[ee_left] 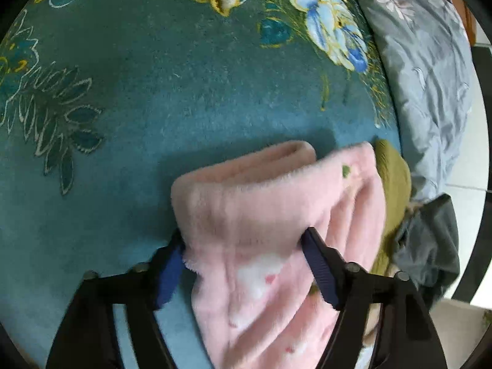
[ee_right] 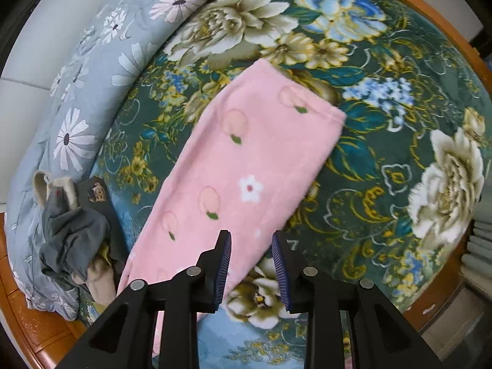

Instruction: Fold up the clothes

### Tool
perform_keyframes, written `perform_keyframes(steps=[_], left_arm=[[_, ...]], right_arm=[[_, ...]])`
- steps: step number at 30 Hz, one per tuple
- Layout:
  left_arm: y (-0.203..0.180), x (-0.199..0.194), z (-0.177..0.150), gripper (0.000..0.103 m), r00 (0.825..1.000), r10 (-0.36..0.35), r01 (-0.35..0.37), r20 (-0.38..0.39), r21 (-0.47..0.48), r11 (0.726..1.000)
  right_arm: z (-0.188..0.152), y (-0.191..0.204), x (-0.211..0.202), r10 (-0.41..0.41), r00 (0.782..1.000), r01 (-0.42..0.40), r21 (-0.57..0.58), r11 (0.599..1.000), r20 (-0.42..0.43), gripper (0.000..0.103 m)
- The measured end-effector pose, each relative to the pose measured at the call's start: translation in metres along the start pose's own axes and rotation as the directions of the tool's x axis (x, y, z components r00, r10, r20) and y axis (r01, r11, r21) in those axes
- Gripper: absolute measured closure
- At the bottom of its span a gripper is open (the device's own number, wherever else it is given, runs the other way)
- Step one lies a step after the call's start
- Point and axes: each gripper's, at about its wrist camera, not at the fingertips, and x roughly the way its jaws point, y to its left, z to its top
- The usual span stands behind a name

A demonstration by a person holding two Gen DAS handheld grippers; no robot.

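A pink fleece garment (ee_left: 261, 200) with small flower and fruit prints is bunched up between the blue pads of my left gripper (ee_left: 244, 233). It narrows where the pads squeeze it, and its doubled top edge stands above them. In the right wrist view the same pink garment (ee_right: 255, 141) lies as a long flat strip across the floral blanket. My right gripper (ee_right: 251, 234) hovers over its near right edge. Its jaws stand apart with nothing pinched between them.
The teal floral blanket (ee_left: 153, 92) (ee_right: 384, 169) covers the bed. A grey daisy-print quilt (ee_right: 92, 77) (ee_left: 424, 61) runs along one side. A heap of grey clothes (ee_right: 70, 236) (ee_left: 430, 240) and an olive cloth (ee_left: 393, 178) sit beside the garment. A wooden bed frame (ee_right: 30, 323) edges the bed.
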Motion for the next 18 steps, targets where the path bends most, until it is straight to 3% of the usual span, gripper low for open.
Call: perform_keyframes(steps=[1, 2, 3, 7, 8, 9, 11, 13, 16, 18], left_arm=[[-0.004, -0.002, 0.001, 0.062, 1.000, 0.012, -0.012, 0.004, 0.014, 1.000], [-0.009, -0.005, 0.002, 0.080, 1.000, 0.024, -0.024, 0.008, 0.027, 0.999], [-0.013, -0.012, 0.004, 0.084, 1.000, 0.019, -0.020, 0.016, 0.041, 0.999], [-0.026, -0.079, 0.028, 0.087, 0.987, -0.129, 0.118, 0.091, 0.120, 0.986], [-0.025, -0.097, 0.038, 0.086, 0.983, -0.139, 0.119, 0.119, 0.156, 0.980], [-0.019, -0.108, 0.048, 0.086, 0.984, -0.093, 0.066, 0.152, 0.175, 0.982], [0.007, -0.110, 0.072, 0.085, 0.984, 0.034, -0.051, 0.177, 0.090, 0.995], [0.031, -0.112, 0.092, 0.083, 0.972, 0.153, -0.156, 0.180, 0.004, 0.988], [0.050, -0.103, 0.095, 0.080, 0.965, 0.244, -0.235, 0.099, -0.097, 0.967], [0.038, -0.104, 0.083, 0.062, 0.963, 0.239, -0.230, 0.127, -0.078, 0.970]], right_arm=[[-0.002, -0.001, -0.004, 0.000, 1.000, 0.000, 0.001, 1.000, 0.007, 0.073], [-0.003, -0.002, -0.007, 0.002, 1.000, -0.002, 0.003, 1.000, 0.013, 0.073], [-0.005, -0.002, -0.009, 0.004, 1.000, -0.004, 0.005, 1.000, 0.016, 0.073], [-0.013, -0.005, -0.011, 0.036, 0.999, -0.036, 0.020, 0.999, 0.015, 0.073], [-0.017, -0.006, -0.011, 0.045, 0.999, -0.045, 0.018, 0.999, 0.017, 0.073], [-0.020, -0.008, -0.011, 0.053, 0.998, -0.053, 0.016, 0.998, 0.018, 0.073], [-0.029, -0.012, -0.005, 0.062, 0.998, -0.062, 0.023, 0.998, 0.000, 0.073], [-0.038, -0.018, 0.003, 0.065, 0.998, -0.064, 0.041, 0.997, -0.026, 0.073], [-0.050, -0.028, 0.012, 0.095, 0.995, -0.091, 0.076, 0.993, -0.040, 0.073], [-0.052, -0.033, 0.015, 0.116, 0.993, -0.113, 0.086, 0.990, -0.036, 0.073]])
